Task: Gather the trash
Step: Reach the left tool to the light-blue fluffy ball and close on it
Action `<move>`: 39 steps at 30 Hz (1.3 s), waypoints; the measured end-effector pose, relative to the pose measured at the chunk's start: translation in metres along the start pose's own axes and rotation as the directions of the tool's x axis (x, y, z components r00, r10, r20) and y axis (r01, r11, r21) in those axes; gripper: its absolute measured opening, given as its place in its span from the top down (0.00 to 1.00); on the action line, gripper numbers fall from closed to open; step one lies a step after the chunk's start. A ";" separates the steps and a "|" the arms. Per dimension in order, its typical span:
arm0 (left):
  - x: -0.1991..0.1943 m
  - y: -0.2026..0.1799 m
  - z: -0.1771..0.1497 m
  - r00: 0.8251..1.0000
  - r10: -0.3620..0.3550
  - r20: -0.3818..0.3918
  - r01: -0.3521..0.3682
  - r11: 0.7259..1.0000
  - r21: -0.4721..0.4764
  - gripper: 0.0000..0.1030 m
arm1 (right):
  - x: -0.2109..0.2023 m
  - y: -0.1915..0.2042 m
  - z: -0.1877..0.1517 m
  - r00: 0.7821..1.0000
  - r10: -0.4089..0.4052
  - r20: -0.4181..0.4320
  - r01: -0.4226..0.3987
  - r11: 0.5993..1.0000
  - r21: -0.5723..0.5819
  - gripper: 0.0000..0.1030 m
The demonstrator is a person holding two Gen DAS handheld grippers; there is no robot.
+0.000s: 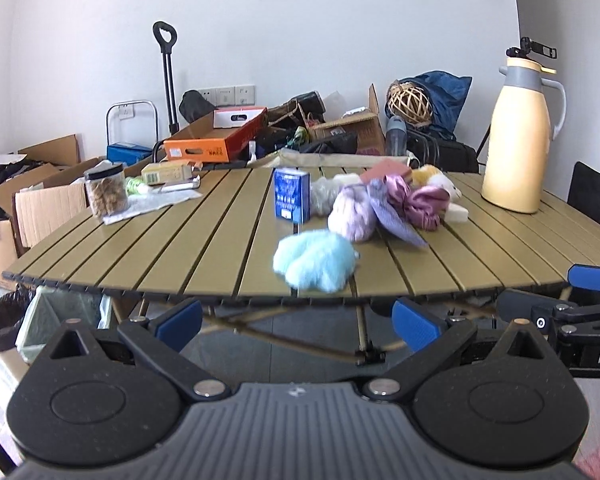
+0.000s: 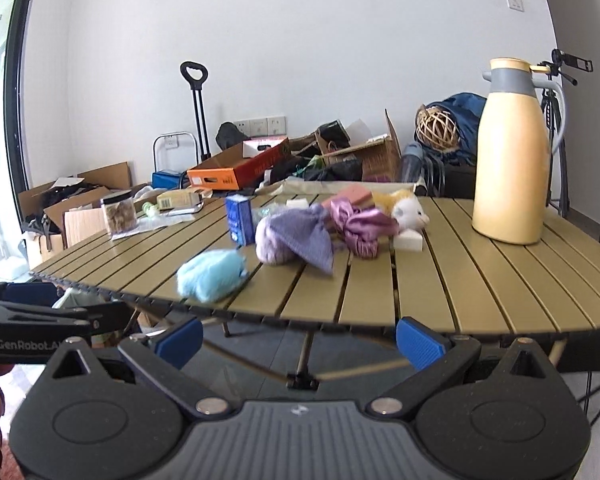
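Observation:
A slatted olive table (image 1: 204, 248) (image 2: 460, 280) holds a fluffy light-blue ball (image 1: 315, 260) (image 2: 211, 275) near its front edge, a purple fluffy bundle (image 1: 356, 216) (image 2: 292, 240), a pink satin scrunchie (image 1: 420, 202) (image 2: 360, 228), a blue carton (image 1: 292, 195) (image 2: 239, 219), a plush cat (image 2: 404, 206) and a white sponge (image 2: 410, 240). My left gripper (image 1: 298, 326) is open and empty, below and in front of the table edge. My right gripper (image 2: 300, 342) is open and empty, likewise below the edge. It shows at the right of the left wrist view (image 1: 580, 304).
A yellow thermos jug (image 1: 518, 136) (image 2: 512, 156) stands at the table's right. A jar (image 1: 106, 190) (image 2: 120, 213), small boxes and plastic wrap (image 1: 156, 202) lie at the far left. Bins (image 1: 60, 320) stand under the left edge. Cardboard boxes (image 1: 40, 184) and clutter line the wall.

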State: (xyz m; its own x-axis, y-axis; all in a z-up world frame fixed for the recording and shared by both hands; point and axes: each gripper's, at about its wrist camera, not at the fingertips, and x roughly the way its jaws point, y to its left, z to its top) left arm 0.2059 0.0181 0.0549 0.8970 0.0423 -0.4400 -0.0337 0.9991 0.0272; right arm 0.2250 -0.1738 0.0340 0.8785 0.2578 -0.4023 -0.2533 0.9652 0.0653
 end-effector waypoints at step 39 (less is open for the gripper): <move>0.171 -0.020 0.032 0.994 0.007 -0.113 -0.007 1.000 -0.004 0.02 | 0.131 -0.039 0.034 0.996 -0.081 0.030 0.077 0.989 0.125 0.00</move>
State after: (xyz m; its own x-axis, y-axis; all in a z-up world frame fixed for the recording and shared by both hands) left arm 0.3742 0.0053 0.0074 0.8409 0.0500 -0.5388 -0.0420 0.9987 0.0272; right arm 0.3638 -0.1765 0.0100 0.9079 0.1798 -0.3788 -0.1326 0.9801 0.1474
